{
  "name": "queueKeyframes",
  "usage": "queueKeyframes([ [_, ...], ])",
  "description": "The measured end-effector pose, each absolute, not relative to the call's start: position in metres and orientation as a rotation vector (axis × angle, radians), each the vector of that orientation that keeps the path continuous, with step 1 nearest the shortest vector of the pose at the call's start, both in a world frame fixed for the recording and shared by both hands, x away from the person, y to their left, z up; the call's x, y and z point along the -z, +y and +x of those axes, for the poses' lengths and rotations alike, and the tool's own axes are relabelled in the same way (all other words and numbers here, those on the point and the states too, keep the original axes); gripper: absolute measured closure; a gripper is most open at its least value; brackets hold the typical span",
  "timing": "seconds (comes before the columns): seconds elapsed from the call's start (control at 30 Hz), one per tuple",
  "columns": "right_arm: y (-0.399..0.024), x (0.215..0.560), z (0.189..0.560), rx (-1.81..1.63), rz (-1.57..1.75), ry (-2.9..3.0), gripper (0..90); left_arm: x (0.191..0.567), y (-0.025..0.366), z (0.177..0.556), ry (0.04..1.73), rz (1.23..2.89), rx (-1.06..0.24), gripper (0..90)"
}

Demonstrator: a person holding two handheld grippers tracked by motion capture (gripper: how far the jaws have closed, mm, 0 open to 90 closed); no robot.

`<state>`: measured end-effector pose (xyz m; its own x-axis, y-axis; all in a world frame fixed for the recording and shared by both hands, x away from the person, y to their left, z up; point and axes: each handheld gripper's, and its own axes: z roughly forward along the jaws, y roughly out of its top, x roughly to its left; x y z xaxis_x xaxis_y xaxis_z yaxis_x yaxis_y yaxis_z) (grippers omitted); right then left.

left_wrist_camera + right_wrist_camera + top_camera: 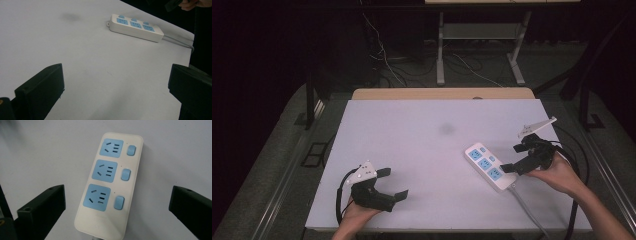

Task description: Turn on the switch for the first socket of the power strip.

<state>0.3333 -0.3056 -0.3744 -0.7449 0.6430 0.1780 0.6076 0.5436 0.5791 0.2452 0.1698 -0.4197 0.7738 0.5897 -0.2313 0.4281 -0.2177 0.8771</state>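
Two grippers work over a white table point(427, 150). At the near left corner the left gripper point(392, 183) rests low over bare tabletop, its jaws spread wide and holding nothing, well apart from everything else. Toward the right edge lies a white power strip point(490, 166) with three blue sockets, flat on the table, its grey cord point(528, 209) running off toward the near edge. Just beside its right side hovers the right gripper point(512, 158), jaws parted wide above the strip's cord end, gripping nothing.
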Motion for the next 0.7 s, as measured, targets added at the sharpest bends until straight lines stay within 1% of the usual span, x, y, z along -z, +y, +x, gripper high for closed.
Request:
queueKeyframes([
  [0.07,-0.3059,0.3759,0.3356,-0.966,1.100,2.721,0.3,0.4198,0.1696,0.2450,0.782,1.854,-0.180,0.0],
  [0.1,-0.3067,0.3770,0.3373,-0.958,1.085,2.742,14.6,0.4198,0.1695,0.2449,0.782,1.854,-0.180,0.0],
  [0.13,-0.3075,0.3771,0.3376,-0.977,1.073,2.758,21.3,0.4199,0.1693,0.2450,0.783,1.856,-0.182,0.0],
  [0.17,-0.3075,0.3771,0.3376,-0.977,1.073,2.758,21.3,0.4199,0.1693,0.2450,0.783,1.856,-0.182,0.0],
  [0.2,-0.3079,0.3780,0.3393,-0.977,1.069,2.763,24.3,0.4201,0.1691,0.2451,0.783,1.857,-0.183,0.0],
  [0.23,-0.3079,0.3780,0.3393,-0.977,1.069,2.763,24.3,0.4202,0.1689,0.2452,0.782,1.862,-0.185,0.0],
  [0.27,-0.3082,0.3788,0.3405,-0.976,1.071,2.764,31.9,0.4203,0.1688,0.2452,0.781,1.865,-0.185,0.0],
  [0.3,-0.3082,0.3788,0.3405,-0.976,1.071,2.764,31.9,0.4204,0.1687,0.2451,0.781,1.865,-0.185,0.0],
  [0.37,-0.3081,0.3799,0.3415,-0.967,1.073,2.766,36.7,0.4204,0.1686,0.2450,0.780,1.864,-0.186,0.0],
  [0.4,-0.3081,0.3807,0.3422,-0.963,1.071,2.770,41.4,0.4203,0.1688,0.2450,0.780,1.865,-0.187,0.0],
  [0.43,-0.3080,0.3809,0.3423,-0.965,1.068,2.771,43.5,0.4204,0.1688,0.2451,0.780,1.865,-0.186,0.0],
  [0.47,-0.3080,0.3809,0.3423,-0.965,1.068,2.771,43.5,0.4204,0.1689,0.2451,0.781,1.864,-0.186,0.0],
  [0.5,-0.3079,0.3811,0.3425,-0.972,1.061,2.773,48.6,0.4205,0.1689,0.2451,0.781,1.865,-0.187,0.0],
  [0.53,-0.3078,0.3810,0.3425,-0.972,1.057,2.773,51.4,0.4206,0.1689,0.2451,0.781,1.866,-0.188,0.0],
  [0.57,-0.3078,0.3810,0.3425,-0.972,1.057,2.773,51.4,0.4206,0.1689,0.2450,0.780,1.867,-0.189,0.0],
  [0.6,-0.3078,0.3811,0.3429,-0.978,1.049,2.775,54.7,0.4206,0.1688,0.2451,0.780,1.867,-0.189,0.0],
  [0.63,-0.3078,0.3810,0.3435,-0.985,1.028,2.777,61.1,0.4207,0.1689,0.2451,0.781,1.866,-0.189,0.0],
  [0.7,-0.3079,0.3815,0.3443,-0.985,1.011,2.780,67.6,0.4207,0.1690,0.2451,0.782,1.866,-0.190,0.0],
])
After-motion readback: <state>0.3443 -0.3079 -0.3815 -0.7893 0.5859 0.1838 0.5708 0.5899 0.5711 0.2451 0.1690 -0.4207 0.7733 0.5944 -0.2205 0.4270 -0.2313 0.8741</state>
